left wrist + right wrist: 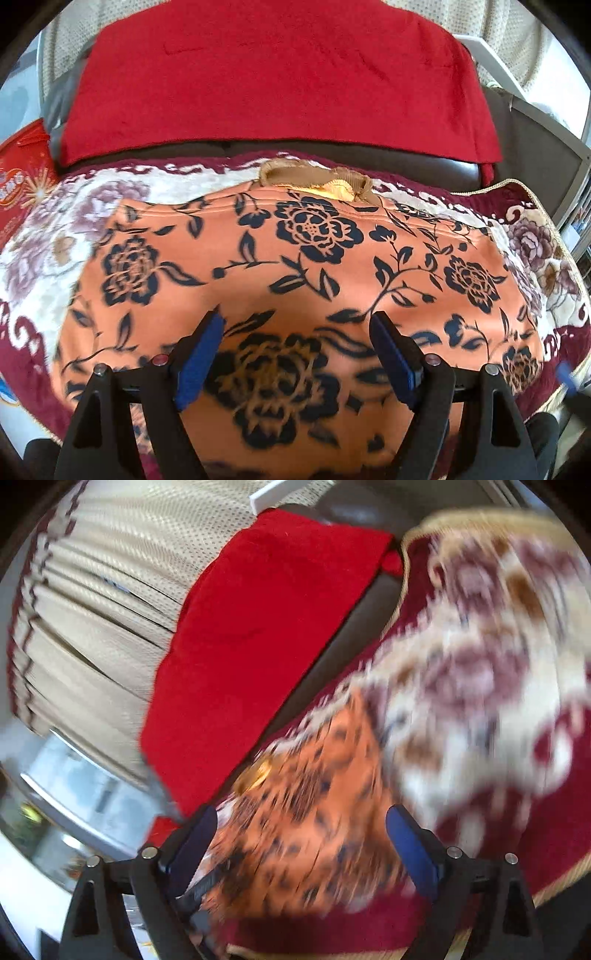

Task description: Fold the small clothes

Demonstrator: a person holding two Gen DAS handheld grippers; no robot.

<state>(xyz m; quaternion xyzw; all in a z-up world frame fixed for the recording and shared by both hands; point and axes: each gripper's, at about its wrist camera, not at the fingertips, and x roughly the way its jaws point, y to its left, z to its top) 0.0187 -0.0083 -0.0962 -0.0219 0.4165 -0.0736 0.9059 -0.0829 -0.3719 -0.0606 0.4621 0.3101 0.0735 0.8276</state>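
An orange garment (295,266) printed with dark blue flowers lies spread flat on a white and maroon floral blanket (44,229). A tan ribbed edge with a yellow lining (332,184) shows at its far side. My left gripper (297,317) hovers above the garment's near half, its blue pads wide apart and gripping nothing. In the blurred right wrist view the same garment (314,812) lies below my right gripper (303,812), whose jaws stand wide open with no cloth pinched. That view looks over the garment's right side toward the blanket (480,686).
A red cloth (273,77) drapes over the dark sofa back (424,166) behind the blanket. Beige curtains (92,602) hang beyond it. A red printed cushion or bag (22,181) sits at the far left. A white frame (546,122) stands at the right.
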